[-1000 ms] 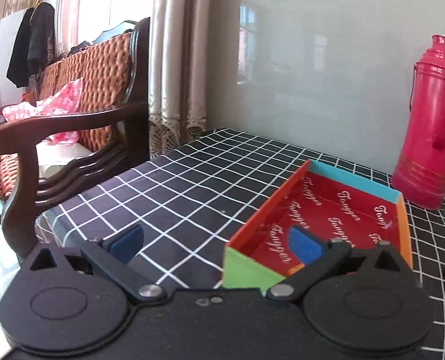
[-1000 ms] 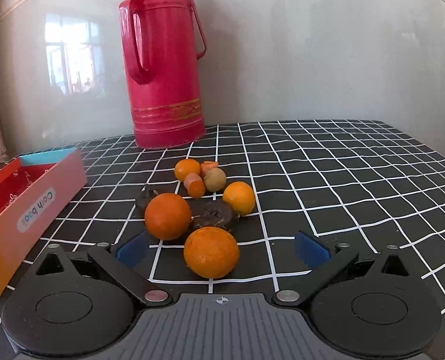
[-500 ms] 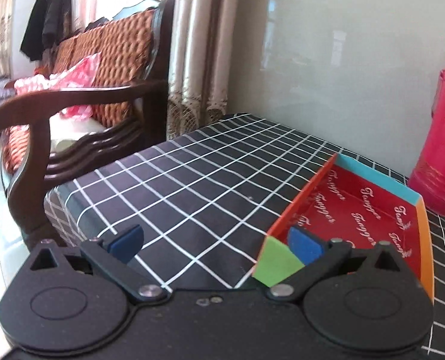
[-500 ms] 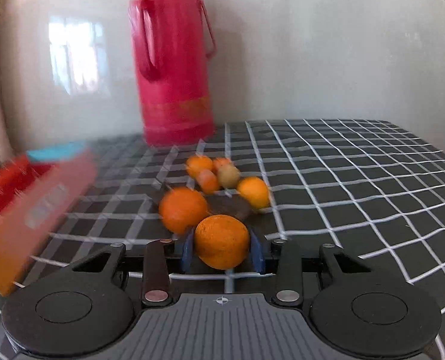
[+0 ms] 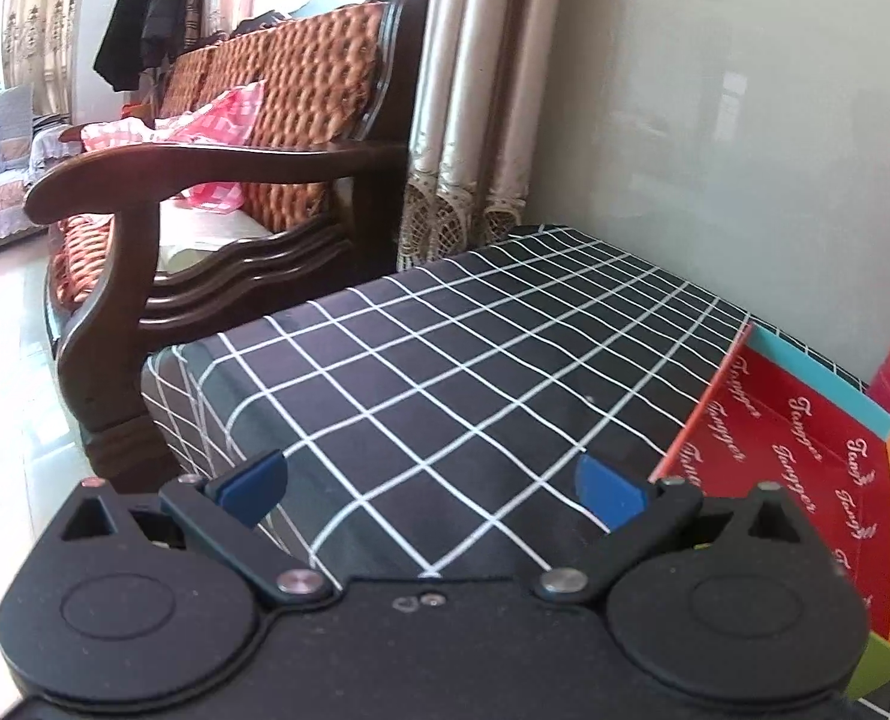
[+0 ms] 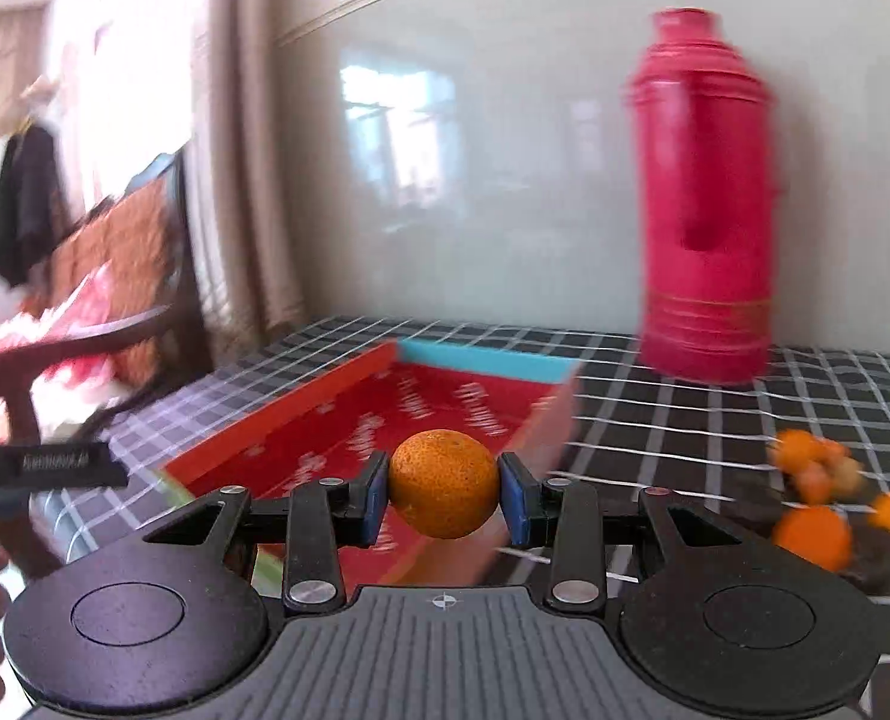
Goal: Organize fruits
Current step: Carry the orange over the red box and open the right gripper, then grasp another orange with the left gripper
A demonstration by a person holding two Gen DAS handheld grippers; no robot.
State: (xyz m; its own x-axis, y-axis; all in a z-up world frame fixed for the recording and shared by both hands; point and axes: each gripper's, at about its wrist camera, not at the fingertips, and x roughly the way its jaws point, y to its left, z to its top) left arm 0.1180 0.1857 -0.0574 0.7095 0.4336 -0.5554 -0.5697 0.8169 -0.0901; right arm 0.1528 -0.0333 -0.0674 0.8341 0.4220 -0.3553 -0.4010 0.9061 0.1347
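- Right tool (image 6: 444, 485) clamped on one orange (image 6: 444, 483).
- Left tool (image 5: 430, 483) spread apart, holding nothing.
- One red box (image 6: 337, 396); one pink flask (image 6: 706, 204).
- Blurred fruit pile (image 6: 823, 504) on worktop (image 5: 475, 348); count unclear.

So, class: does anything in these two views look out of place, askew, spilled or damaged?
Nothing looks spilled or damaged. The box sits flat and open on the checked cloth, the thermos stands upright, and the right gripper holds an orange squarely. The left gripper is open and holds nothing.
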